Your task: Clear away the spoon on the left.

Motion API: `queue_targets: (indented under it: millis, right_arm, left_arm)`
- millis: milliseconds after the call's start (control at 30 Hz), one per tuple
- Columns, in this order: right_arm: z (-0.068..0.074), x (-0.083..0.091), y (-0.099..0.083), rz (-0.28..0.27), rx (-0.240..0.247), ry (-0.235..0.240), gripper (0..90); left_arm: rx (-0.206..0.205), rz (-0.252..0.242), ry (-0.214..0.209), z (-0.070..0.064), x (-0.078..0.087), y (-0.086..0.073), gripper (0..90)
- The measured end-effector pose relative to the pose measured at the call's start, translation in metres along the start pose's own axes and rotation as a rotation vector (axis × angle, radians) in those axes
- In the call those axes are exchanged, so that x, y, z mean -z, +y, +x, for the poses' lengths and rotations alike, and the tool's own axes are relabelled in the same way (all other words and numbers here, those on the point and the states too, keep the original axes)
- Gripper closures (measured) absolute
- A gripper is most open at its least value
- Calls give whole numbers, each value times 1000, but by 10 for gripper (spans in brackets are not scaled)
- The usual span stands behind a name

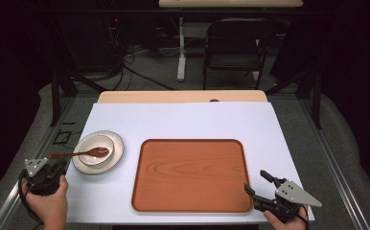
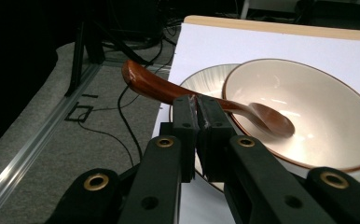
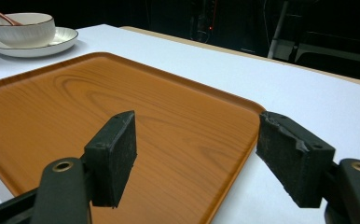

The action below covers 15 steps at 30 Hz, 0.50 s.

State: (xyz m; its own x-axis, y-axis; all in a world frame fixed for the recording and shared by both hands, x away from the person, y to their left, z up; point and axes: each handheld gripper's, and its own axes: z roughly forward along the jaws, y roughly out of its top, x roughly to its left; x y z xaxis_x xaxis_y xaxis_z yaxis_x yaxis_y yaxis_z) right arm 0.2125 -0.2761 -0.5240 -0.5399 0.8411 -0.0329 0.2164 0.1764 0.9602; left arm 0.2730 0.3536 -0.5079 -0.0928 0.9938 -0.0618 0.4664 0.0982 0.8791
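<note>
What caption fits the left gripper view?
Left gripper shut on wooden spoon resting in bowl.

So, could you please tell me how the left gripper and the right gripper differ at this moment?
The left gripper has its jaws closed together, just in front of the spoon handle; the right gripper has its jaws spread wide with nothing between them. The left gripper sits by the bowl and saucer at the table's left edge, while the right gripper hovers at the wooden tray's near right corner. Both are black, two-jawed and hand-held.
</note>
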Motion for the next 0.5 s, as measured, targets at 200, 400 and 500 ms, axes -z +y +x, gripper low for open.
queue_targets:
  millis: [200, 400, 500]
  right_arm:
    - [0, -1, 0, 2, 1, -3, 281]
    - [1, -1, -1, 3, -7, -5, 281]
    - [1, -1, -1, 5, -4, -4, 282]
  left_arm:
    - [-4, -2, 18, 0, -9, 6, 857]
    - [19, -4, 23, 5, -16, 12, 852]
    - [23, -9, 19, 6, -18, 14, 851]
